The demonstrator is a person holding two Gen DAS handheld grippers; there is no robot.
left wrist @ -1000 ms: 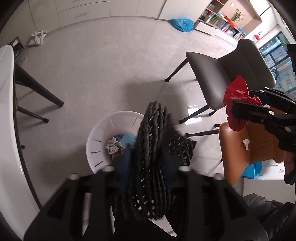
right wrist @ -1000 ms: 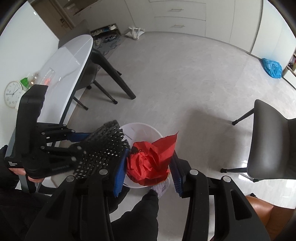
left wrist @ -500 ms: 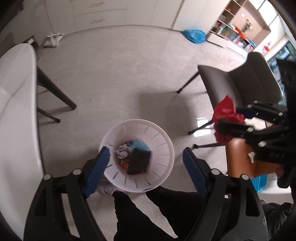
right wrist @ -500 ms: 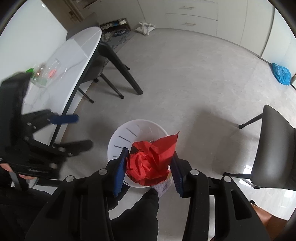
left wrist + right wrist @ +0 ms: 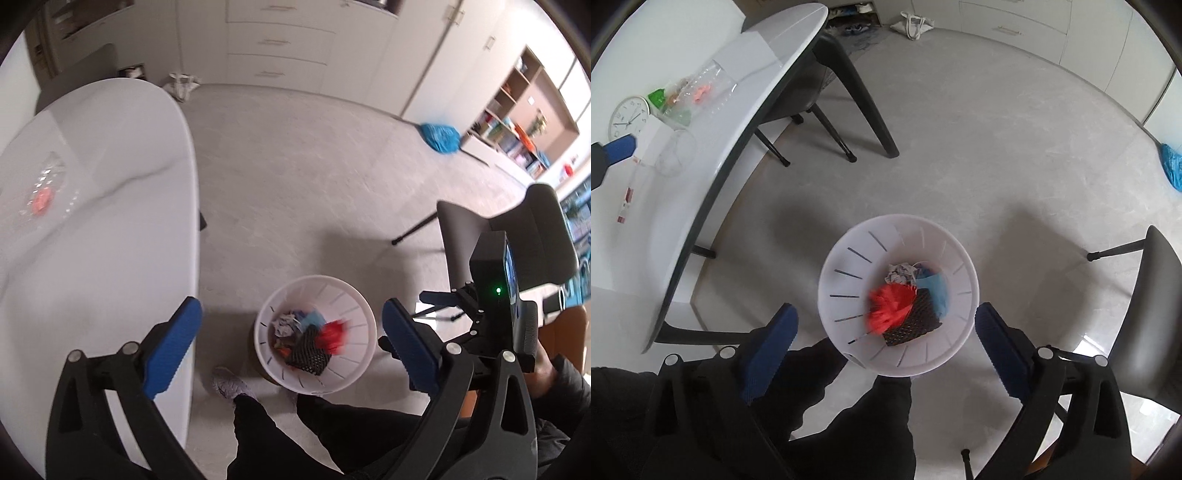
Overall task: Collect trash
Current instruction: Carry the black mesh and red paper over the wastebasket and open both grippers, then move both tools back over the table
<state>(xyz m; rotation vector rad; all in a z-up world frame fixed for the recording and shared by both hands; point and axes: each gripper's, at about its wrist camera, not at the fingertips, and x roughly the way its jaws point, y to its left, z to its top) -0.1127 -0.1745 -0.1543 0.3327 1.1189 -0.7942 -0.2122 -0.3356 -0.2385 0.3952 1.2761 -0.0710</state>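
A white slotted trash bin (image 5: 846,273) stands on the grey floor; it also shows in the left wrist view (image 5: 360,352). Inside lie a black mesh piece (image 5: 916,326), a red crumpled wrapper (image 5: 890,308), blurred with motion, a blue item (image 5: 936,291) and a grey paper wad (image 5: 901,273). My right gripper (image 5: 884,349) is open and empty above the bin. My left gripper (image 5: 291,345) is open and empty, above the bin's left side near the table.
A white table (image 5: 701,155) at the left carries clear plastic bottles (image 5: 694,92), a clock (image 5: 628,116) and small litter. A grey chair (image 5: 1148,295) stands at the right. A blue bag (image 5: 441,136) lies by the far wall. The person's legs (image 5: 857,417) stand beside the bin.
The left gripper let the black mesh piece fall into the bin and swung left toward the table. The right gripper opened and the red wrapper dropped into the bin.
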